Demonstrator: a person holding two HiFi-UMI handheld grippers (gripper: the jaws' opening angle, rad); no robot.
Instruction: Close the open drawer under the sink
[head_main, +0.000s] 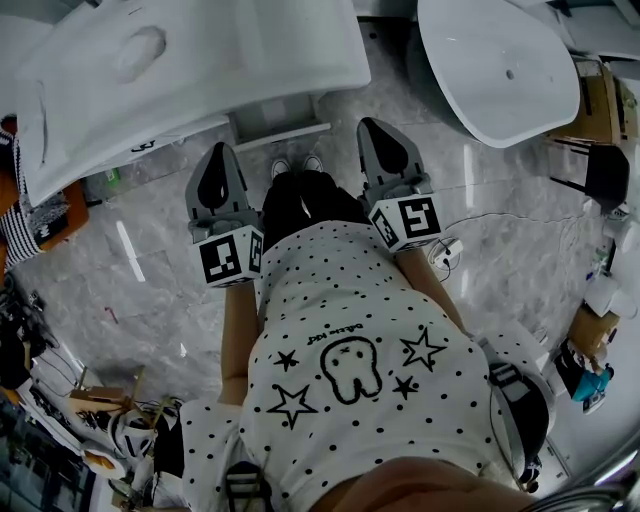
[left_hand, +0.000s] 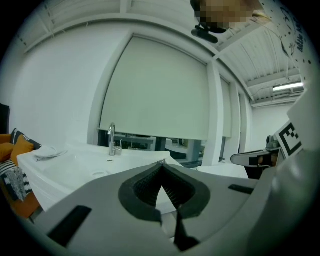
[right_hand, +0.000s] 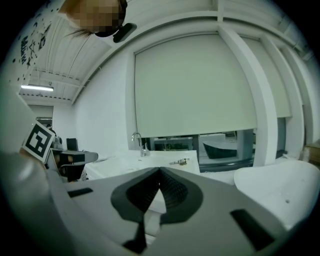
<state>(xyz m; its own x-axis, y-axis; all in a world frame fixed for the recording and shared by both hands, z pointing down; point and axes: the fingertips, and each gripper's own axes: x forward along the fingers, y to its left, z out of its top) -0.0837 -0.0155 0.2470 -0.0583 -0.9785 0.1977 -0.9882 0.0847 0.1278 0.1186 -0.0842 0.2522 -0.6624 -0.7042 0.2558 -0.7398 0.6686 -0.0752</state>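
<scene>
White drawer (head_main: 283, 122) under the sink (head_main: 250, 50) juts out towards the person's shoes, unclosed, so the task looks barely begun; short of the sink, left gripper (head_main: 219, 150) and right gripper (head_main: 373, 124) hover empty, jaws together, touching nothing

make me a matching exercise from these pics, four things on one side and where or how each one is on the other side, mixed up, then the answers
Things
1. left gripper
2. faucet
3. drawer
4. shoes

Place or state
a. pulled out below the sink top
b. on the marbled floor, toes toward the drawer
c. jaws together, nothing between them
d. standing upright on the sink top

Pairs: 1-c, 2-d, 3-a, 4-b
</scene>
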